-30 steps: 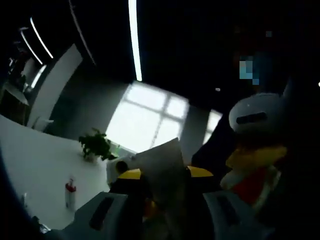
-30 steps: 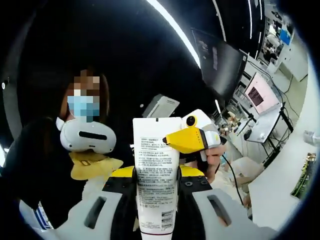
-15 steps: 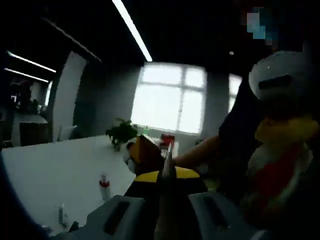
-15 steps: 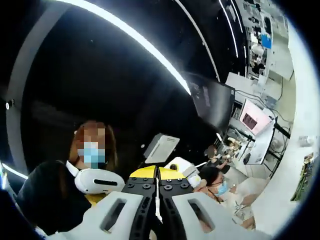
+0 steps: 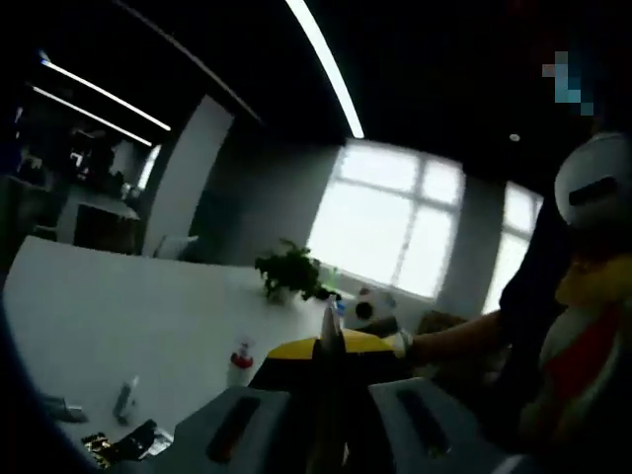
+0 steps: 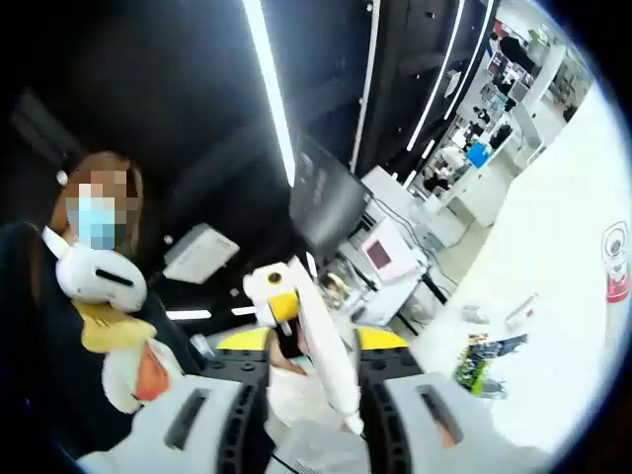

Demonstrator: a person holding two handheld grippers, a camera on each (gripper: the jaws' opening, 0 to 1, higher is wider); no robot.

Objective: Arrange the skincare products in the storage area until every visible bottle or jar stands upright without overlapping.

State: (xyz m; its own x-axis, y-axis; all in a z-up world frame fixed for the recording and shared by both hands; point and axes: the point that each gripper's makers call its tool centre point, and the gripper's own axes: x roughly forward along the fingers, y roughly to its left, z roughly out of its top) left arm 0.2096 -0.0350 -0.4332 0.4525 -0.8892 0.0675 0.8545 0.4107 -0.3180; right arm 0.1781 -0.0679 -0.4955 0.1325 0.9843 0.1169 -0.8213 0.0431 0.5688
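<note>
A white table (image 5: 109,316) spans the dim office; both grippers' fingers pinch the flat white tube (image 6: 328,360), now edge-on in the left gripper view, tilted in the right gripper view.

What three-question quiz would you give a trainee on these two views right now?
1. True or false: in the left gripper view, the white plastic squeeze tube shows edge-on, rising between the jaws of the left tool.
2. Multiple choice: in the left gripper view, what stands at the far end of the white table, in front of the window?
A. a green potted plant
B. a steel kettle
C. a stack of books
3. Fill in: in that view, the small white bottle standing on the table has a ____ cap.

Key: 1 true; 2 A; 3 red.
</note>
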